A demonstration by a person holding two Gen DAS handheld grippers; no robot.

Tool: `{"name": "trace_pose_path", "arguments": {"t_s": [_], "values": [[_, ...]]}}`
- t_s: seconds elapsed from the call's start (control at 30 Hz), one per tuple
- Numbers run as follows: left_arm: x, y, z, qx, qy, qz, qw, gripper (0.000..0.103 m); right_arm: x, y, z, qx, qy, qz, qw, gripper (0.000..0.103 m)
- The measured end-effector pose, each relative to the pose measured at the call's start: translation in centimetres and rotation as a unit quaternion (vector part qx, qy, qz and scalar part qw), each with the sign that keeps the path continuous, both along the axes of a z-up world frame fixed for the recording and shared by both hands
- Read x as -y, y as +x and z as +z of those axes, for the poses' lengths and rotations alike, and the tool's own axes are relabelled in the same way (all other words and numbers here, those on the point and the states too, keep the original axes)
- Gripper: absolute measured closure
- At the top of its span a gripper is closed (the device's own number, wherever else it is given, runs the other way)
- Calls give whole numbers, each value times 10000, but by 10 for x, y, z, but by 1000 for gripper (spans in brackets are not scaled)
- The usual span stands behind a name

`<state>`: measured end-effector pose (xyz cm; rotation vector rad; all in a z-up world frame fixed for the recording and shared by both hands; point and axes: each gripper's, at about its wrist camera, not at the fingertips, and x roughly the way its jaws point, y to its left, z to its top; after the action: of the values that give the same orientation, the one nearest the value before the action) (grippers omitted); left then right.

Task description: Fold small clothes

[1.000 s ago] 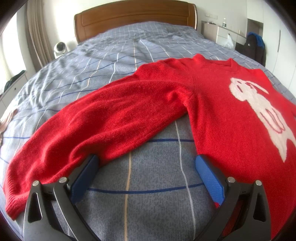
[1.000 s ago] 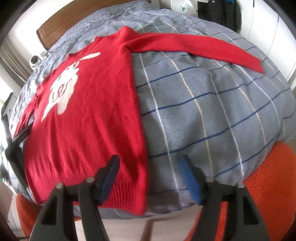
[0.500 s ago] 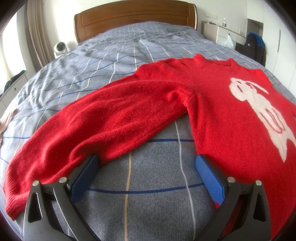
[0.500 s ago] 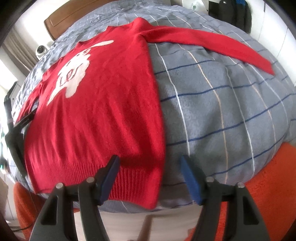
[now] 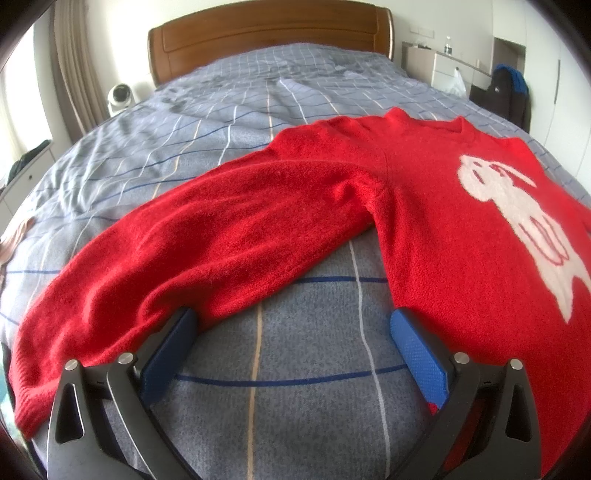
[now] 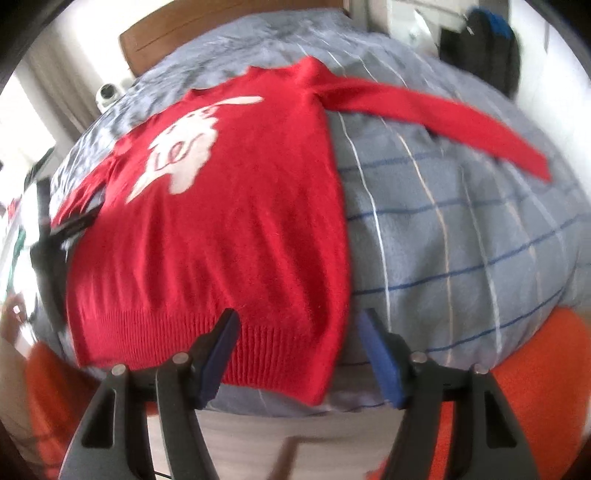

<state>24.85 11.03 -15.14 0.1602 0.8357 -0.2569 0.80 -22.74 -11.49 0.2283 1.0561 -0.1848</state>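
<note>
While red sweater (image 5: 424,206) lies flat on bed (image 5: 240,122), left gripper (image 5: 291,350) spread, empty; right gripper (image 6: 299,354) spread over hem corner, not pinching.

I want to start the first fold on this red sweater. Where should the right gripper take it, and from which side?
Probably the ribbed hem corner of the sweater, approached from the foot of the bed. That corner lies flat at the mattress edge, already between the open right gripper fingers.

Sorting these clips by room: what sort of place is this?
A bedroom, most likely: a bed with a checked grey cover, a wooden headboard, and a white dresser beside it.
</note>
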Motion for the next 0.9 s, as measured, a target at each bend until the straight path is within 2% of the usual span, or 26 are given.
{"name": "trace_pose_path", "arguments": {"t_s": [0.17, 0.3, 0.47, 0.67, 0.9], "values": [[1, 0, 1, 1, -5, 1, 10000, 0, -11, 8, -8, -101, 174, 99, 9997, 36], [0, 0, 0, 1, -3, 0, 10000, 0, -20, 6, 1, 25, 30, 243, 9997, 36], [1, 0, 1, 1, -3, 0, 10000, 0, -17, -2, 14, 236, -103, 172, 9995, 36], [1, 1, 1, 2, -2, -1, 10000, 0, -7, 2, -2, 3, 118, -11, 9999, 36], [1, 1, 1, 2, -2, -1, 10000, 0, -8, 3, -1, -1, 38, -26, 10000, 36]]}}
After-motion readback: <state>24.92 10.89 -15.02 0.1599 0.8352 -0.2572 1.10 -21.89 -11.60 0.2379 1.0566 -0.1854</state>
